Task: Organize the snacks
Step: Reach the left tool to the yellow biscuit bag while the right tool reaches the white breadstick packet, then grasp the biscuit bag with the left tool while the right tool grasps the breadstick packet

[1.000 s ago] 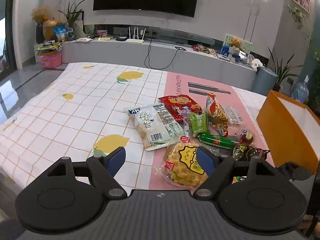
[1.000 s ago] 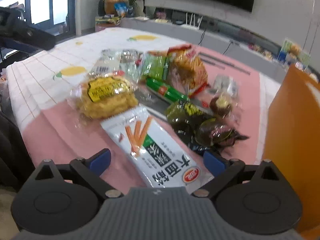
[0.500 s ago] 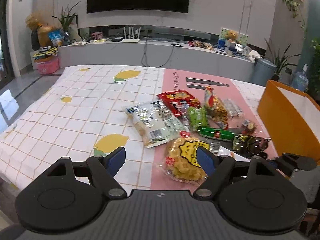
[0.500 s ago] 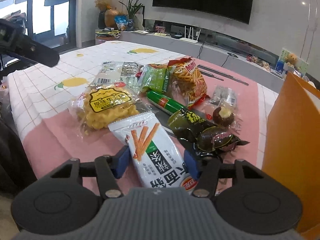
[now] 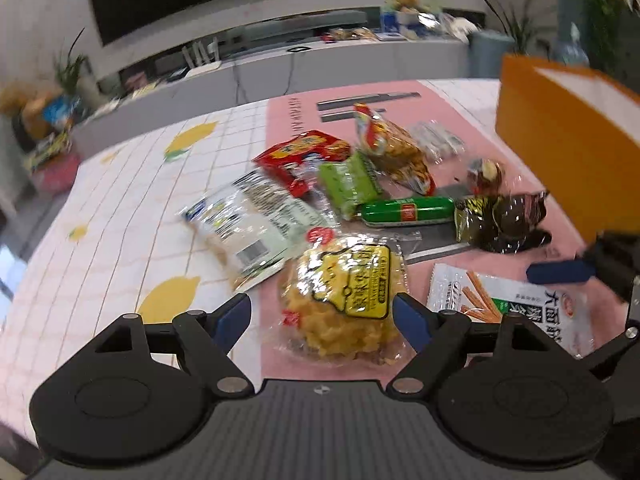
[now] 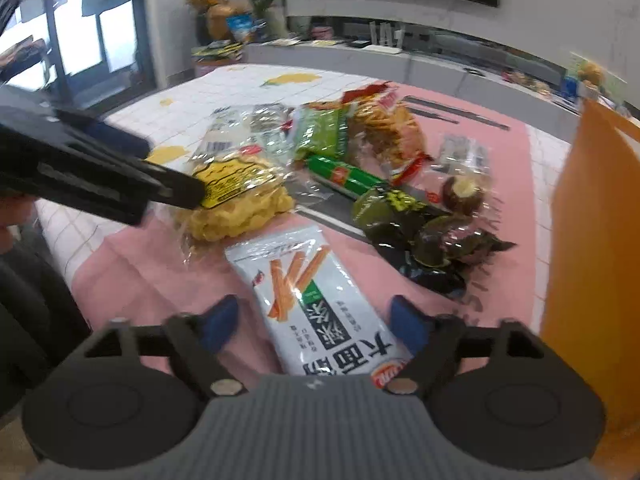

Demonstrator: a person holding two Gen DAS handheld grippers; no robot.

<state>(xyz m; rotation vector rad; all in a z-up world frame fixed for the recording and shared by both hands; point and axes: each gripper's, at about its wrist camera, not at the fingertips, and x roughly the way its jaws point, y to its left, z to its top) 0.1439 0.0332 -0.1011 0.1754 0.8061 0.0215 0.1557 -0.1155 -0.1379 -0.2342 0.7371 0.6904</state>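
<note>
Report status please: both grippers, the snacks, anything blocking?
Left gripper open, astride yellow snack bag. Right gripper jaws just reopened, white stick-snack packet between them, not gripped. Orange box at right; nothing blocking.

Even, fairly bright indoor light; daylight blows out the window [image 6: 60, 28] at the far left of the right wrist view, and small glare spots sit on the clear snack wrappers [image 5: 248, 220]. Left wrist view is motion-blurred all over, worst on the orange box [image 5: 568, 140] and the background, and the right wrist view is soft too. Strong fisheye bend at the edges with dark corners; shadows on the worktop [image 6: 132, 264] are faint.
</note>
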